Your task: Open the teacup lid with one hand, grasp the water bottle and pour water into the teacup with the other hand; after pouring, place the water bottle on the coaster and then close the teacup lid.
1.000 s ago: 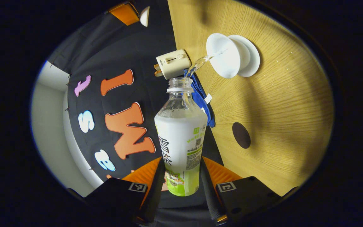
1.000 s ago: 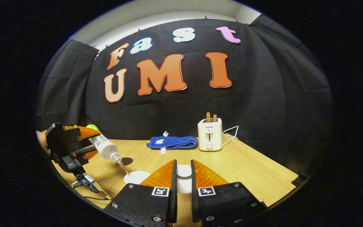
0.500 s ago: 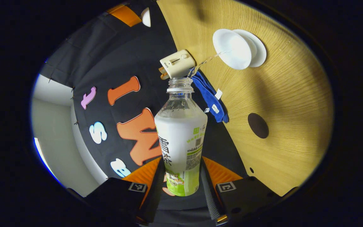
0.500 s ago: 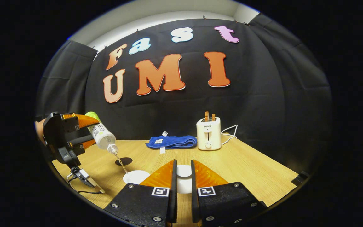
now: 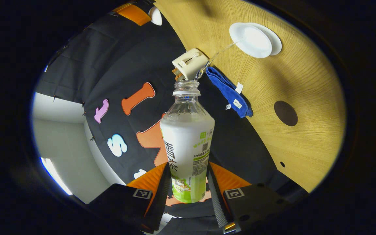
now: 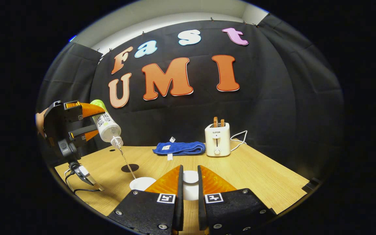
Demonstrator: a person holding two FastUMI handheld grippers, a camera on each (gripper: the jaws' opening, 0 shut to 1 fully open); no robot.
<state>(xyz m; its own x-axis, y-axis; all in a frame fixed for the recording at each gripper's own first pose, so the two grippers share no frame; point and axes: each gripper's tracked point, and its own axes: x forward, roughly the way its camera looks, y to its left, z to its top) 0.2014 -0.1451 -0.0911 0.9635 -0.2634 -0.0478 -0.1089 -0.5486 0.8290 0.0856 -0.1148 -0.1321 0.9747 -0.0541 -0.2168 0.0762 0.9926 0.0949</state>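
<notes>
- Left gripper (image 5: 188,191) clamps the water bottle (image 5: 187,143), tilted so a thin stream falls into the open teacup (image 5: 252,41) on the tabletop (image 5: 305,98).
- Right gripper (image 6: 188,189) pinches the lid (image 6: 190,178), keeping it off the cup.
- The dark coaster (image 5: 285,113) waits nearby for the bottle.

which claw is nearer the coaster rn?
Left, though not by much. The left claw holds the water bottle tilted in the air above and beside the coaster. The right claw sits low, off to the coaster's right, gripping the teacup lid.
</notes>
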